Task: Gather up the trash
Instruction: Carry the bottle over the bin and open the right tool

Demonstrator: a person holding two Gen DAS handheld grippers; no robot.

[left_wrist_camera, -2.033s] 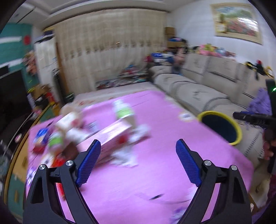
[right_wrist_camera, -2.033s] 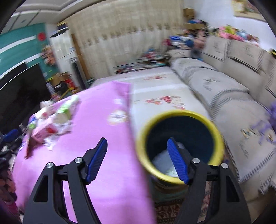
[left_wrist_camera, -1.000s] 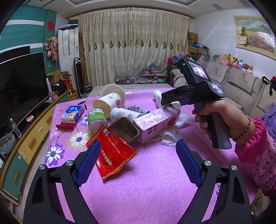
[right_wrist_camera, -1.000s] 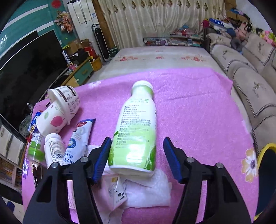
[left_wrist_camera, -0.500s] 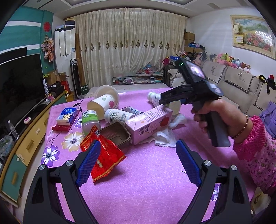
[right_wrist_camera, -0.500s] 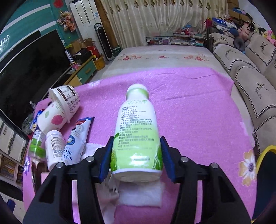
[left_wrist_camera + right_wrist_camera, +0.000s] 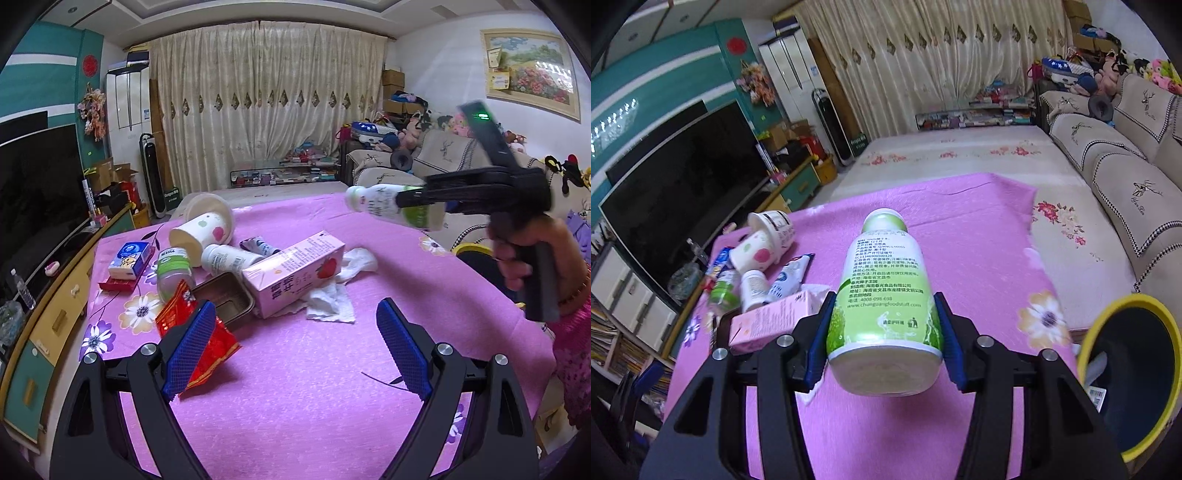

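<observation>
**One bottle lifted, litter left on the cloth**

One pink tablecloth (image 7: pixel 295 369) carries one milk carton (image 7: pixel 295 273), one paper cup (image 7: pixel 201 230) and one red wrapper (image 7: pixel 199 332). One yellow-rimmed bin (image 7: pixel 1126 373) stands beside it. The right gripper (image 7: pixel 884 332) clamps the green-and-white bottle (image 7: pixel 882 295) above the cloth; the left gripper (image 7: pixel 295 347) gapes empty.

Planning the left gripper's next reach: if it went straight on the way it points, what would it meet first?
Probably the white tissue beside the pink carton; the open left gripper has only bare cloth before that. Depth is uncertain.

Right hand-held gripper (image 7: pixel 413 201) grips the green-and-white bottle (image 7: pixel 391 209) above the pink surface (image 7: pixel 314 369), left hand-held gripper (image 7: pixel 295 350) gaping wide near the red wrapper (image 7: pixel 199 332).
</observation>
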